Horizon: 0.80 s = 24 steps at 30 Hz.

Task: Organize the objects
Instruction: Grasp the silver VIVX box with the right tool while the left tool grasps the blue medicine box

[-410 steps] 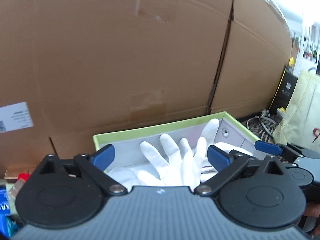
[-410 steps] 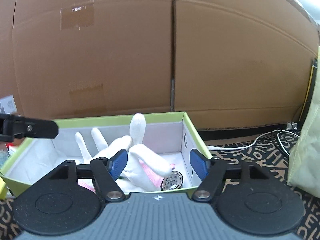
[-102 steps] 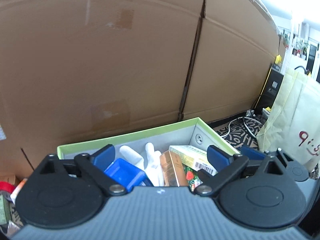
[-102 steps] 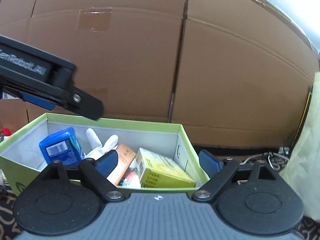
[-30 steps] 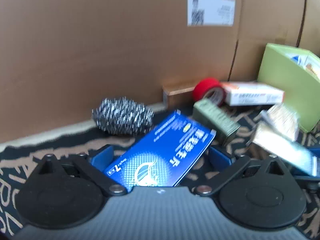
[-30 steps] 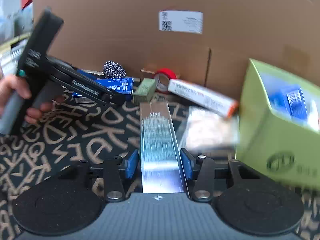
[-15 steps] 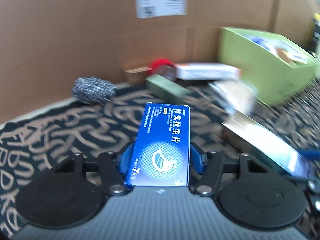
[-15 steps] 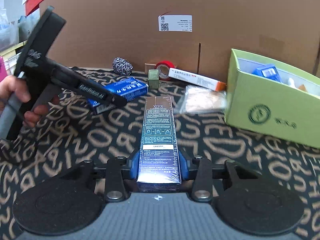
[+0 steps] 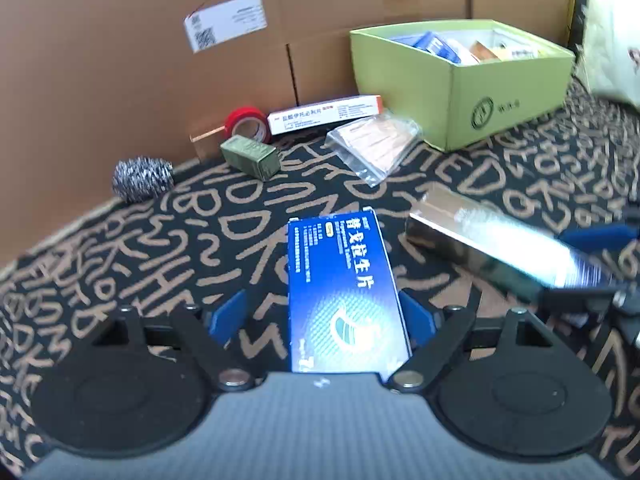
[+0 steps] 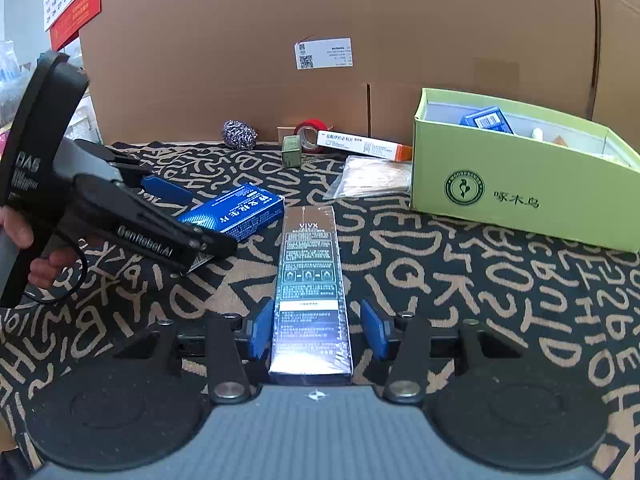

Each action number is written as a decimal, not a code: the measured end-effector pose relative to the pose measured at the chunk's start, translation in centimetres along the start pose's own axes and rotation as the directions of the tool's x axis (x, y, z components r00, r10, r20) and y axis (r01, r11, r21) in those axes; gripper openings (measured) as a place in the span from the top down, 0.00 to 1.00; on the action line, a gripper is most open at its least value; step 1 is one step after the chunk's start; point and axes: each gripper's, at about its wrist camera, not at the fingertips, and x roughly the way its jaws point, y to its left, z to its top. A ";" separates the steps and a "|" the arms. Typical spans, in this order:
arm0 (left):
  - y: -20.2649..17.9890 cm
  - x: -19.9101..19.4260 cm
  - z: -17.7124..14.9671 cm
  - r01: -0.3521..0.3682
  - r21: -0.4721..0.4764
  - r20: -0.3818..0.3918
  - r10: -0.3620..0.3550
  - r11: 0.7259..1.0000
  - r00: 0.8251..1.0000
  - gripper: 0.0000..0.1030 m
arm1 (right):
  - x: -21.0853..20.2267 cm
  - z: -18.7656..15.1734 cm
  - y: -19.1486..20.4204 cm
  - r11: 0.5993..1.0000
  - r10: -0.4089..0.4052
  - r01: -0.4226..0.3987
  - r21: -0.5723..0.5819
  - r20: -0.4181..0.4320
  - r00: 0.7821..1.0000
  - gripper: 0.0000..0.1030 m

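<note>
Blue card fills the gap between my left jaws: the blue box (image 9: 344, 300) lies lengthwise between the pads, its far end pointing towards the cardboard wall (image 9: 120, 80). These jaws are opening. There is a clear gap between the pad on the left and the box, and the other pad sits just beside its edge, so nothing is clamped. From the right wrist view the box looks to rest on the lettered mat (image 9: 120, 260), though I cannot be sure its near end is fully down. A hand (image 10: 16, 232) grips the handle of this left tool.

My right jaws are opening too. The long dark box (image 10: 310, 280) lies straight out between them on the mat. One pad is close against its left side, and a strip of mat shows between the other pad and its right side. I am not gripping it.

The two boxes lie near each other, side by side but apart. The green box (image 9: 500, 92) stands further off to the right, open-topped, with a blue packet (image 10: 486, 120) and other cartons inside.

Along the foot of the cardboard lie a steel scourer (image 9: 142, 178), a red tape roll (image 9: 246, 122), a small olive box (image 9: 250, 156) and a long white carton (image 9: 324, 114). A clear bag (image 9: 374, 144) lies just beside the green box.
</note>
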 end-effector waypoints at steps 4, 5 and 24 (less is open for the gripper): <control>0.1 1.2 0.5 0.006 0.001 -0.016 -0.006 1.000 1.000 0.20 | 0.5 0.3 0.2 1.000 -0.012 0.012 -0.014 -0.004 1.000 0.50; 0.1 1.3 0.7 0.008 -0.009 -0.021 -0.008 1.000 1.000 0.20 | 0.7 0.4 0.2 1.000 -0.012 0.012 -0.014 -0.005 1.000 0.50; -2.2 1.2 1.4 0.019 -0.005 -0.020 -0.019 1.000 1.000 0.45 | 2.0 0.6 0.1 1.000 -0.010 0.010 -0.009 -0.007 1.000 0.58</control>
